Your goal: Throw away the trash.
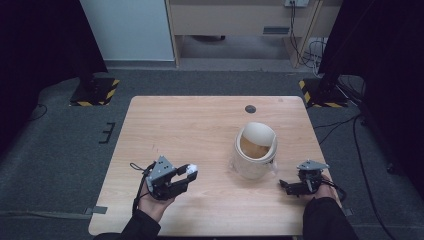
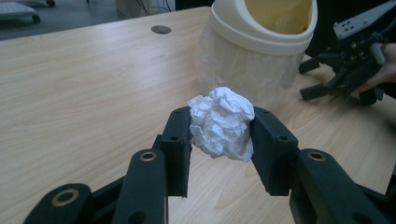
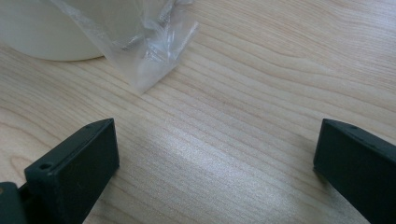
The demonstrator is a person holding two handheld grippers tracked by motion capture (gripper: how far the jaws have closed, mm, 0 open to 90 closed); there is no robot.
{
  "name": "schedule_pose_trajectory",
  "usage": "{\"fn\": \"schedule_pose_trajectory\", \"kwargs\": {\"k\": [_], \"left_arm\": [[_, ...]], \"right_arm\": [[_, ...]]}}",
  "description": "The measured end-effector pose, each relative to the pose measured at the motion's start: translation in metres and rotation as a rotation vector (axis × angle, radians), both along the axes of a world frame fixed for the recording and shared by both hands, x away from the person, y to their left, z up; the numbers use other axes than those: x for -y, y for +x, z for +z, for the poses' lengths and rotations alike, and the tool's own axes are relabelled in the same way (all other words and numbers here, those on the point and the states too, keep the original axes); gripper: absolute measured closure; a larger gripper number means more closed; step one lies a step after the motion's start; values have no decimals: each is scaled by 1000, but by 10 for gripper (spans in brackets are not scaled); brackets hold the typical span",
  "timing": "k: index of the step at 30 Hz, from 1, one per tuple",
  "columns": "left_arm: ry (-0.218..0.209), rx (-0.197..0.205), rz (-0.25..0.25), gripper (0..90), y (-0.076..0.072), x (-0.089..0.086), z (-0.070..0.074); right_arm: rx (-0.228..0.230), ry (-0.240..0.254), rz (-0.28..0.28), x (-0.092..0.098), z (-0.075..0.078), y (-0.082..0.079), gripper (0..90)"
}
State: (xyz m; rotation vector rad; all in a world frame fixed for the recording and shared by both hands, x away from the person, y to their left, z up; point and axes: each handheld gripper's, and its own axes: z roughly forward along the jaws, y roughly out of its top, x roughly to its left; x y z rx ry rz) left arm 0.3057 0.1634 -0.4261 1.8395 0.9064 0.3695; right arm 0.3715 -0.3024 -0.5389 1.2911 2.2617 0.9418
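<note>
Crumpled white paper ball (image 2: 221, 122) sat pinched between the jaws of my left gripper (image 1: 186, 174), lifted clear of the worktop (image 1: 190, 125), apparently so it could be carried to the cream bin (image 1: 255, 150). That bin stood ahead of those jaws and to their right, near but apart, its slanted mouth open and its clear plastic liner (image 3: 154, 42) spilling down the side. My right gripper (image 1: 292, 187) rested low beside the bin with its jaws spread wide and nothing between them, the liner's corner just beyond their tips.
</note>
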Motion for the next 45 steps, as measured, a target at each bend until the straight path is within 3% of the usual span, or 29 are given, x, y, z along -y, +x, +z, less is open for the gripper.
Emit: {"fn": "schedule_pose_trajectory", "kwargs": {"k": [9, 27, 45], "left_arm": [[-34, 57, 11, 596, 4, 2, 14], [-50, 138, -27, 591, 22, 32, 41], [-67, 140, -82, 588, 37, 73, 46]], "right_arm": [[0, -1, 0, 0, 0, 0, 4], [0, -1, 1, 0, 0, 0, 4], [0, -1, 1, 0, 0, 0, 4]]}}
